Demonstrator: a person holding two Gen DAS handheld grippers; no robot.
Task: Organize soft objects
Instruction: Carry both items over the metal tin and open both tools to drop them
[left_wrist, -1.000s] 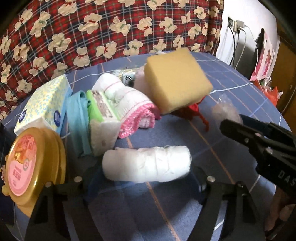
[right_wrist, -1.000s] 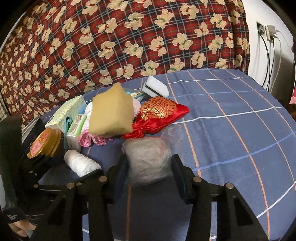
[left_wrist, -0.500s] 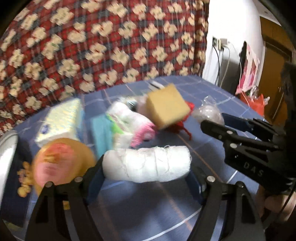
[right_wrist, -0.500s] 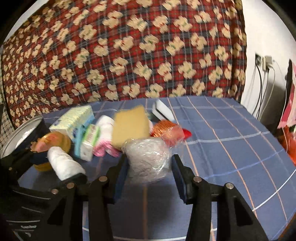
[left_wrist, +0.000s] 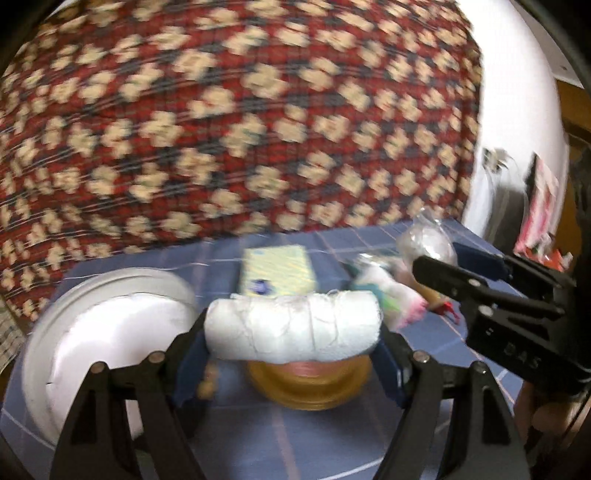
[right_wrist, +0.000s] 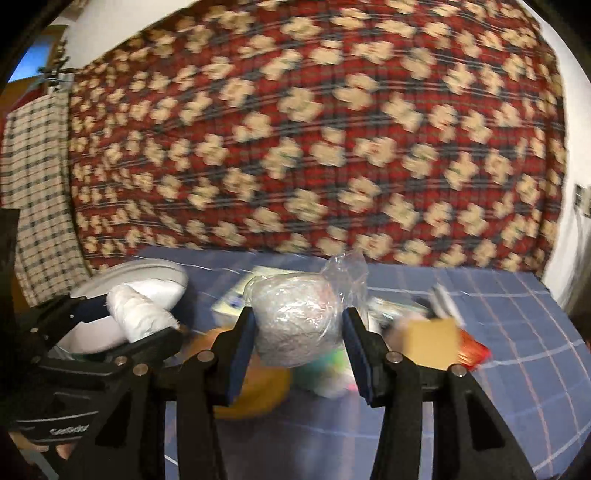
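Left wrist view: the left gripper (left_wrist: 293, 328) is clamped endwise on a white rolled cloth bound with thread (left_wrist: 293, 326), carried crosswise above a round gold-coloured tin (left_wrist: 310, 384) on the blue checked sheet (left_wrist: 332, 443). A white round basin with a metal rim (left_wrist: 107, 332) sits just to the left — probably where the roll is bound. The roll is soft and held only by its ends; it could sag or slip free if swung hard, landing on the tin instead of in the basin.

Right wrist view: the right gripper (right_wrist: 299, 332) is closed on a crinkled ball of pale stuff in a clear plastic bag (right_wrist: 295, 321), lifted above the cluttered sheet. Slick film against the pads is the risk — the bag may slide out. The two grippers travel close together, so they could knock each other near the basin.
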